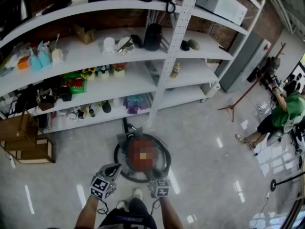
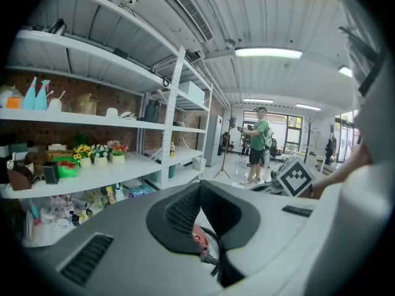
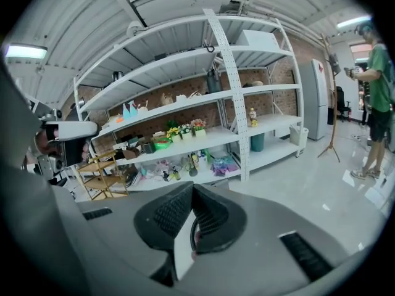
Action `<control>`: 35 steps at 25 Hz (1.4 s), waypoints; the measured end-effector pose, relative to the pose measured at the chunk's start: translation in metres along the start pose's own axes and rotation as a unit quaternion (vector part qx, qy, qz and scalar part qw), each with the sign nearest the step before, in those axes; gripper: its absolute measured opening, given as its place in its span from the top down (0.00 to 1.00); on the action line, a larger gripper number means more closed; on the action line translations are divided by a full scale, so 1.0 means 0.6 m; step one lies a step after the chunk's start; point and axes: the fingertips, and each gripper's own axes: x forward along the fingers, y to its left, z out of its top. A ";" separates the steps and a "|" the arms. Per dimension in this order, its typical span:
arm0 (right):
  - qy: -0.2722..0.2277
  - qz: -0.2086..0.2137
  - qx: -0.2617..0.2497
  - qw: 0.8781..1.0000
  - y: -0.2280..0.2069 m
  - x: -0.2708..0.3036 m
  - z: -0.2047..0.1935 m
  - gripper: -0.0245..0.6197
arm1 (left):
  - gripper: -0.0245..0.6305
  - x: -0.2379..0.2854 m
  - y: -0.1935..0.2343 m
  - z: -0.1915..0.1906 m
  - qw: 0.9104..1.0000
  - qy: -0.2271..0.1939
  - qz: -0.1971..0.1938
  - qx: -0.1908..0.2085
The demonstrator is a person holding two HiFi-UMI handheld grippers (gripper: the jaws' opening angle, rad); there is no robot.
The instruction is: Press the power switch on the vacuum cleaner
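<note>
Vacuum cleaner point(image 1: 164, 157) sitting on floor | left gripper point(image 2: 199, 189) hovering near it, jaws pressed together, empty | right gripper point(image 3: 189, 190) likewise

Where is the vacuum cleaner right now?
Head view, bottom centre: the vacuum cleaner sits on the floor just beyond the left gripper and right gripper, before the white shelving.

No words, brands, numbers or signs can be read in any view. The only print that stands out is the black-and-white square pattern on the left gripper's cube point(image 1: 102, 187) and the right gripper's cube point(image 1: 160, 188), low in the centre of the head view; it carries no letters or digits. Any labels on the goods on the white shelving point(image 1: 181, 30) are too small to make out.
</note>
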 end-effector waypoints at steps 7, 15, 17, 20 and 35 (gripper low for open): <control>-0.041 0.012 -0.012 0.999 0.053 -0.044 0.080 0.94 | 0.95 -0.032 0.010 0.039 1.000 -0.017 0.010 0.010; -0.083 0.013 -0.033 0.996 0.089 -0.090 0.152 0.94 | 0.95 -0.058 0.023 0.068 0.999 -0.031 0.017 0.010; -0.089 0.016 -0.034 0.995 0.102 -0.106 0.172 0.94 | 0.95 -0.062 0.022 0.075 0.999 -0.031 0.016 0.015; -0.102 0.018 -0.042 0.994 0.119 -0.125 0.196 0.94 | 0.95 -0.067 0.018 0.097 0.999 -0.038 0.016 0.026; -0.139 0.001 -0.061 0.988 0.179 -0.209 0.222 0.94 | 0.95 -0.140 -0.013 0.136 0.996 -0.070 0.003 0.057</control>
